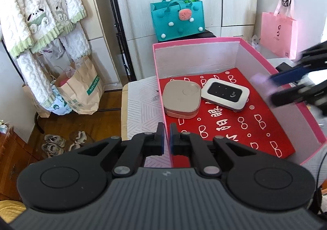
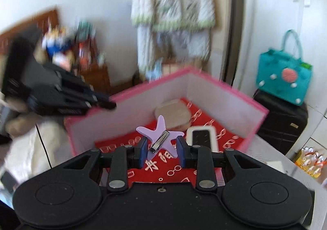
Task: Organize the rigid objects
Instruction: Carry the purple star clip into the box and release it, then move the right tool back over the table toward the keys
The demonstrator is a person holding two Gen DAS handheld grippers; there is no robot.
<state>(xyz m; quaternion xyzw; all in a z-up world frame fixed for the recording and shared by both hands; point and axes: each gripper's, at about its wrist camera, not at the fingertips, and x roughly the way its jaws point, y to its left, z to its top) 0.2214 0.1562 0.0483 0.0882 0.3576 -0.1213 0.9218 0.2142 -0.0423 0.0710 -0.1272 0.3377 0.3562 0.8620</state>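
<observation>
A pink box [image 1: 194, 56] with a red patterned lining stands open on the bed. Inside lie a beige rounded case [image 1: 180, 99] and a white pocket router [image 1: 225, 94]. My left gripper [image 1: 167, 127] is shut on the box's near left wall, one finger on each side. My right gripper [image 2: 161, 139] is shut on a purple starfish hair clip [image 2: 157, 127], metal clasp up, and hovers over the box's near side. In the left wrist view the right gripper [image 1: 265, 86] shows blurred above the box's right wall. The beige case [image 2: 173, 111] and router [image 2: 201, 136] lie beyond the clip.
A teal felt bag [image 1: 177, 19] sits on a black suitcase [image 2: 280, 123] behind the box. A pink paper bag [image 1: 279, 33] stands at the right. Brown paper bags [image 1: 81, 91], shoes [image 1: 61, 144] and a hanging white robe [image 1: 40, 5] are at the left.
</observation>
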